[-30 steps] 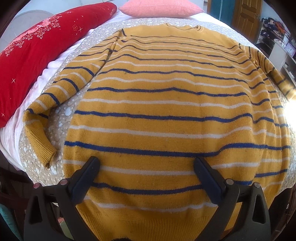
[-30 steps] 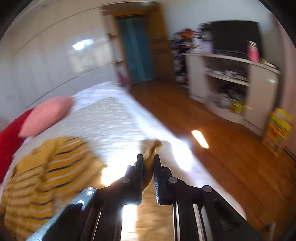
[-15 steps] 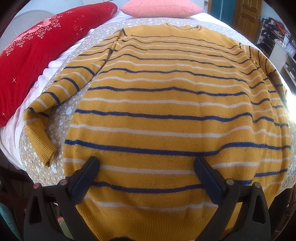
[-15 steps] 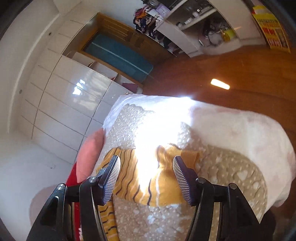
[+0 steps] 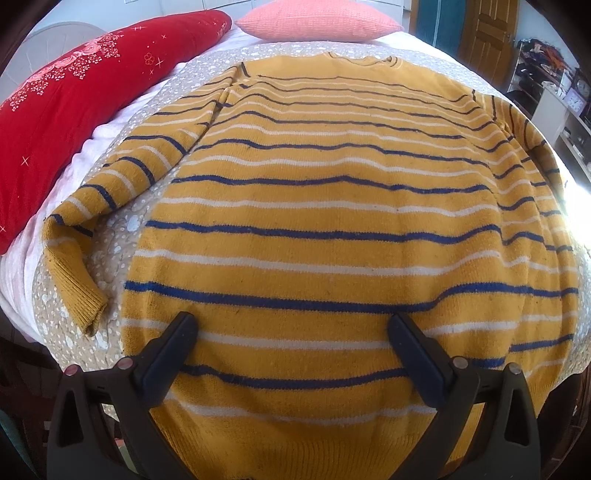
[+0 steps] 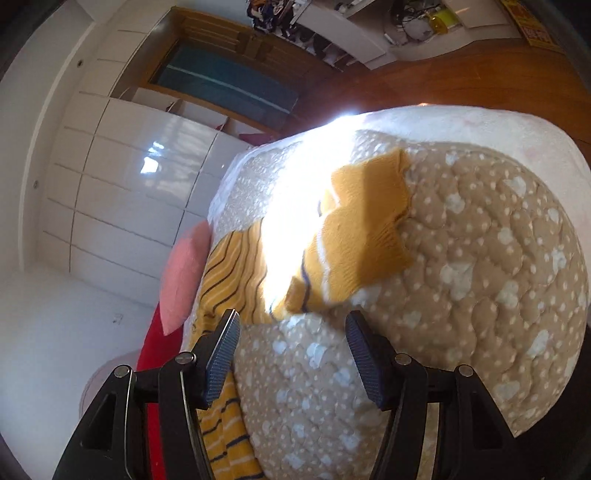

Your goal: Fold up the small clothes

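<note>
The left gripper (image 5: 291,347) is hovering over the lower body of the sweater (image 5: 332,229), its jaws standing wide apart with nothing clamped; whether the tips are touching the knit cannot be told. The right gripper (image 6: 291,350) is closing slightly, its ribbed blue pads (image 6: 221,354) still well apart, with only quilt between them and no cloth gripped.

The sweater is lying flat and spread out on the bed, a mustard-yellow knit with thin blue and white stripes and ribbed hem. Its left sleeve (image 5: 110,192) is angling down and outward, the ribbed cuff resting on the quilt (image 5: 110,258). In the right wrist view the other sleeve's cuff (image 6: 365,229) is lying crumpled on the quilt just ahead of the gripper, partly washed out by strong sunlight.

The quilt is a beige padded fabric with pale spots and heart shapes. A red embroidered bolster (image 5: 74,110) and a pink textured pillow (image 5: 317,18) are lying at the head of the bed. The sweater's right edge is being lost in glare. Shelving is being cut off at the frame edge.
</note>
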### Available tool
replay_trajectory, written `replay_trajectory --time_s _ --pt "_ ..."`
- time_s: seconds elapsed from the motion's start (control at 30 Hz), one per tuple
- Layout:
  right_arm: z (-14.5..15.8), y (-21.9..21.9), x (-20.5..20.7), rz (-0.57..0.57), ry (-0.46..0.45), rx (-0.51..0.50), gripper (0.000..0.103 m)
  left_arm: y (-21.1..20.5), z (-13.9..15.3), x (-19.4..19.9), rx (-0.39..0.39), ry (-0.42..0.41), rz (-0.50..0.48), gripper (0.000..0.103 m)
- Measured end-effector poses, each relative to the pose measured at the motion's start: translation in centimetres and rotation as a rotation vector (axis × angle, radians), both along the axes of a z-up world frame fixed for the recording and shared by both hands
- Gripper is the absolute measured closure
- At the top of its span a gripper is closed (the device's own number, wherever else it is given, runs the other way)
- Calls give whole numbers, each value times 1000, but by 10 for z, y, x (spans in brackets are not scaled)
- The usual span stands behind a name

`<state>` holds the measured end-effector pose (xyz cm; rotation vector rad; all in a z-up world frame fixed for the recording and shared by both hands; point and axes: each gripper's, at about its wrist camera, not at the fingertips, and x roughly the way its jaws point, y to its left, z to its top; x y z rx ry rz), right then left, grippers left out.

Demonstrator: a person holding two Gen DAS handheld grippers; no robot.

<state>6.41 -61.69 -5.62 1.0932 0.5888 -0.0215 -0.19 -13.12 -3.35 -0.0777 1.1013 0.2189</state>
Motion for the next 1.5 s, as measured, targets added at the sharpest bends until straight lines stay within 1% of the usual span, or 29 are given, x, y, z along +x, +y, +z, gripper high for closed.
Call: replay_trajectory --time_s 0.07,0.1,0.13,0.17,0.2,0.23,0.3,0.33,0.4,0.43,0.5,0.57,0.67,0.73,0.8,0.9,1.0,1.07,1.17,1.23,1.27,1.3,1.33,1.37,1.4,1.43,1.5 --pt "5 -9 11 -60 18 -61 40 1 0 0 -5 -4 -1 0" --pt "7 -12 19 -77 35 -90 45 1 1 0 -8 -8 0 0" --pt "8 -16 28 -82 54 -109 60 2 1 -1 -14 -13 1 0" --pt "9 -20 36 -74 63 -119 72 3 3 -1 -28 -21 3 0" --pt "10 -22 44 -61 73 -134 93 5 5 -3 -44 -26 2 0" --pt "17 -24 52 -56 80 -160 94 8 10 -6 -79 -41 0 0" --pt "37 -18 54 -36 50 -210 94 14 24 -13 -155 -84 -5 0" --pt "54 -12 57 -11 21 -245 94 18 34 -18 -184 -120 -6 0" --pt "96 2 72 59 -48 -328 95 26 55 -28 -200 -200 -9 0" --pt "115 17 81 101 -82 -364 95 30 63 -33 -198 -232 -4 0" --pt "145 54 105 194 -140 -407 95 40 76 -43 -196 -292 15 0" --pt "167 100 135 301 -187 -419 95 52 85 -51 -203 -333 42 0" --pt "183 177 169 455 -223 -423 95 74 87 -64 -206 -360 81 0" --pt "187 232 194 547 -240 -452 95 91 84 -73 -186 -366 119 0" --pt "180 288 214 642 -245 -464 95 108 80 -83 -168 -367 153 0" --pt "157 372 237 794 -222 -431 95 138 73 -98 -157 -363 217 0" --pt "117 441 248 899 -183 -458 95 162 66 -110 -175 -357 275 0" --pt "88 484 254 962 -140 -486 95 176 61 -117 -188 -353 312 0" --pt "46 533 262 1039 -61 -549 95 191 57 -126 -194 -356 354 0" --pt "25 549 262 1079 -14 -581 90 199 54 -131 -204 -363 372 0" --pt "19 554 260 1085 0 -598 87 202 53 -133 -211 -368 379 0" --pt "17 558 258 1088 -8 -602 77 206 52 -135 -218 -370 391 0" --pt "21 561 254 1097 -24 -590 59 209 51 -136 -222 -371 400 0" --pt "26 563 250 1120 -42 -565 50 211 50 -138 -226 -374 407 0" --pt "33 560 245 1148 -62 -544 44 213 49 -139 -231 -378 417 0" --pt "39 560 239 1175 -85 -538 44 215 49 -141 -230 -380 427 0" --pt "59 564 219 1220 -140 -561 44 221 47 -146 -226 -380 463 0"
